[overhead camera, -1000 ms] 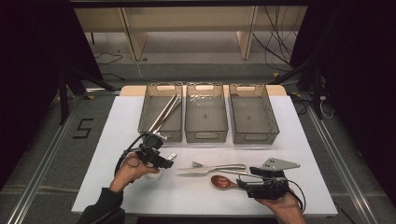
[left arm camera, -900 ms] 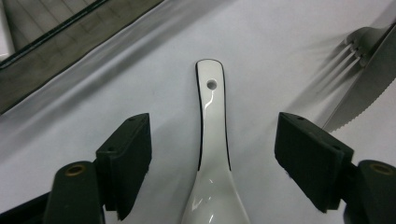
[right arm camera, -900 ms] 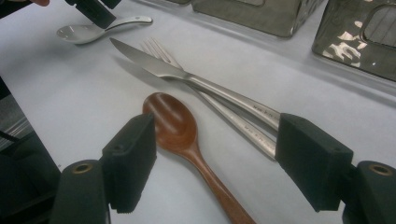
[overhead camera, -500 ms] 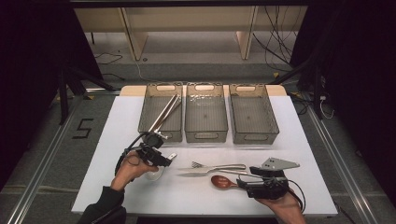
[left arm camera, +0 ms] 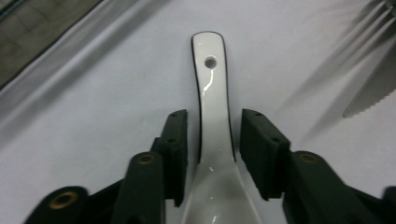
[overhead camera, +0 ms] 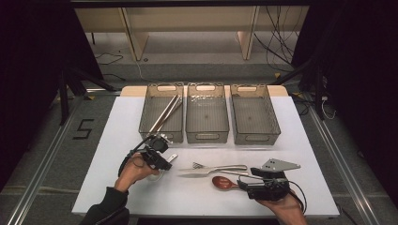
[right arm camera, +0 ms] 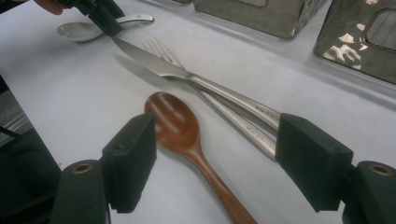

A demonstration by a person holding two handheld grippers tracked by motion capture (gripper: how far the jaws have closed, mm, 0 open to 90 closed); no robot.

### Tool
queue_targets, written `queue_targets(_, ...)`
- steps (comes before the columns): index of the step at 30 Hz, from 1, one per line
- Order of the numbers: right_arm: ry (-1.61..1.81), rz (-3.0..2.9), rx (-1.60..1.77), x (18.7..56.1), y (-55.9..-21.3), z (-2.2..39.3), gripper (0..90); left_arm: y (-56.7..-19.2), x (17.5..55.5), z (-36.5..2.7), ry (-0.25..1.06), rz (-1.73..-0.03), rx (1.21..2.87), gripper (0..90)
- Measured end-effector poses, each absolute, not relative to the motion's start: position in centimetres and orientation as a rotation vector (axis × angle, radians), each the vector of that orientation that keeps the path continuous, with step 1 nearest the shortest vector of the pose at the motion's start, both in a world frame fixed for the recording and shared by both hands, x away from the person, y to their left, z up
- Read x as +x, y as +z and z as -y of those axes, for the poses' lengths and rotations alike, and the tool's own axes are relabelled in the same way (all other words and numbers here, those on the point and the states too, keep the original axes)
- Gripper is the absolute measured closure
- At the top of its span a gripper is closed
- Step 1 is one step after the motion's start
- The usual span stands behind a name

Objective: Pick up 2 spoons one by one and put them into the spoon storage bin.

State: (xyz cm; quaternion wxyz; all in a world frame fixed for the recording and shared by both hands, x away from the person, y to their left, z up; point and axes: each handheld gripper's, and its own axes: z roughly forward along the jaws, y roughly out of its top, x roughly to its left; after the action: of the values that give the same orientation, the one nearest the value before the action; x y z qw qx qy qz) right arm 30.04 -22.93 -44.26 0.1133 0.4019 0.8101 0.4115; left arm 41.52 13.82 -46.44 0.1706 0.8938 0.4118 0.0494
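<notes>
Lower left of frame: left hand-held gripper (left arm camera: 210,140) jaws have just been closing around the white ceramic spoon (left arm camera: 212,116) on the worktop (overhead camera: 197,197), pads not yet touching; right hand-held gripper (right arm camera: 212,163) spread over the wooden spoon (right arm camera: 180,123); chopsticks (overhead camera: 164,114) binned, knife (overhead camera: 202,175) and fork (overhead camera: 220,166) remain.

The white ceramic spoon (left arm camera: 212,112) with a thin dark edge lies flat on my white worktop (overhead camera: 141,197), bowl side up. Its handle has a small round hole near the end and points away from me in the left gripper view. It lies near the left front part of the worktop, left of the fork and knife.
</notes>
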Motion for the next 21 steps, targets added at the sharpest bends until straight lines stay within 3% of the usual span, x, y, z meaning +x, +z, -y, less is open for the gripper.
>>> queue_targets(6,1.202,-2.379,1.18,30.0,-44.3,22.9,30.0,-46.4,41.3,-13.8,0.157,-1.141,2.545,72.5)
queue_targets(21,1.203,-2.371,1.178,29.9,-44.2,23.0,30.0,-45.4,41.2,-15.1,0.134,-1.081,2.445,73.7)
